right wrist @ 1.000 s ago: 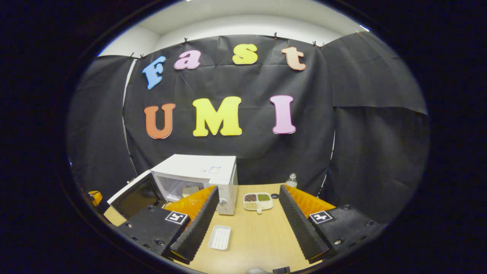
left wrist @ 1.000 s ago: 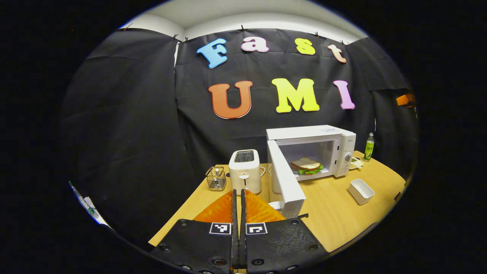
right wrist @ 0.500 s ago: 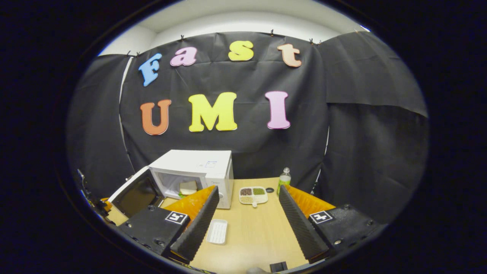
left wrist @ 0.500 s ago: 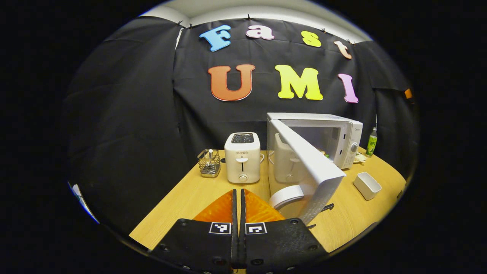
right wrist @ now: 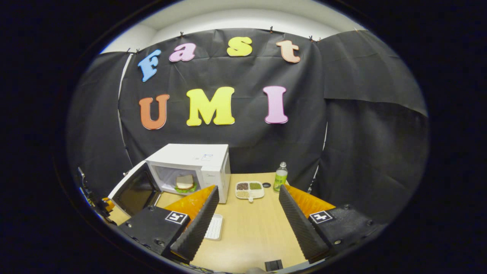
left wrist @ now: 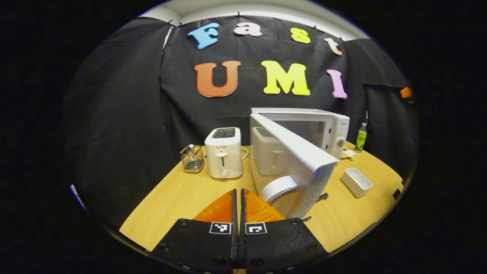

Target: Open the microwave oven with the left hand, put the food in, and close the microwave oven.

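The sandwich [right wrist: 185, 182] sits inside the microwave [right wrist: 198, 167]. Its door [left wrist: 293, 163] is half open; I must shut it. My left hand-held gripper [left wrist: 239, 198] is closed and empty, my right hand-held gripper [right wrist: 247, 213] wide open.

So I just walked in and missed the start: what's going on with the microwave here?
A person is working with two handheld grippers at a wooden table. The microwave has its door partly open, and a sandwich sits inside. The left gripper is shut, empty, just beside the door's outer face; contact can't be judged. The right gripper is open, holding nothing, above the table. Closing the door is what's left.
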